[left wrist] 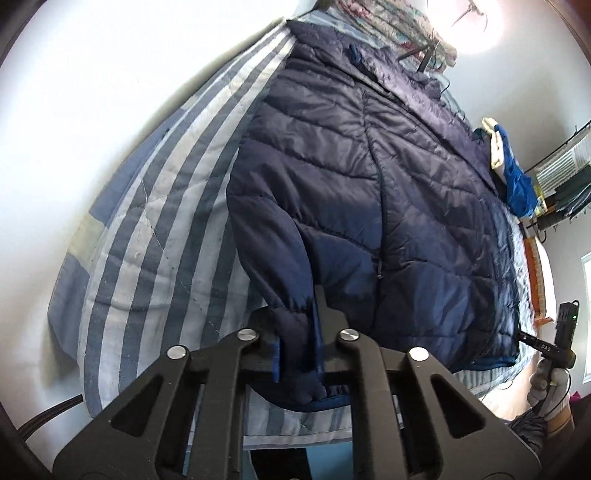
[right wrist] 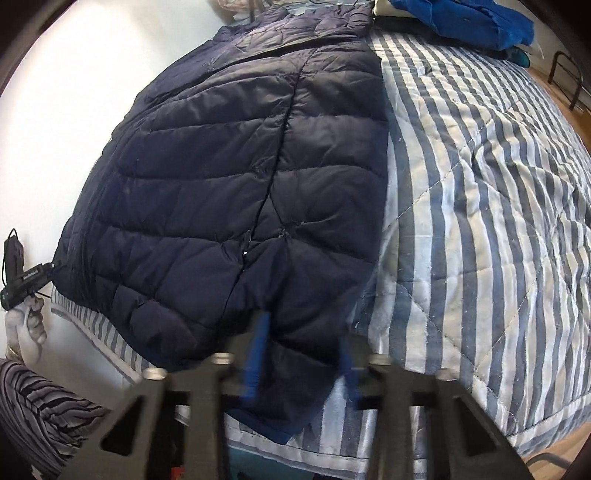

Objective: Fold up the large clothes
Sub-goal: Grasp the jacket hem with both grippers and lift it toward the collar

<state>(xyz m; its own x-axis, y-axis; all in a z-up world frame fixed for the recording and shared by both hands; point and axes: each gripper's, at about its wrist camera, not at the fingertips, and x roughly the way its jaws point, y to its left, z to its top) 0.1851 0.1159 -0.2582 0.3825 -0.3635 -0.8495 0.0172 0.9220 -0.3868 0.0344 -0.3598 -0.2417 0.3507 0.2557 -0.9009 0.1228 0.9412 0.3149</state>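
Observation:
A large navy quilted puffer jacket lies spread on a blue-and-white striped quilt; it also shows in the right wrist view. My left gripper is shut on the cuff end of the jacket's left sleeve, near the bed's front edge. My right gripper is blurred; its blue fingers stand on either side of the jacket's right sleeve end, with a wide gap between them. The right gripper also shows in the left wrist view.
A bright blue garment and a cream one lie at the quilt's far end. The striped quilt extends far to the right of the jacket. A rack with clothes stands at the right. A white wall lies to the left.

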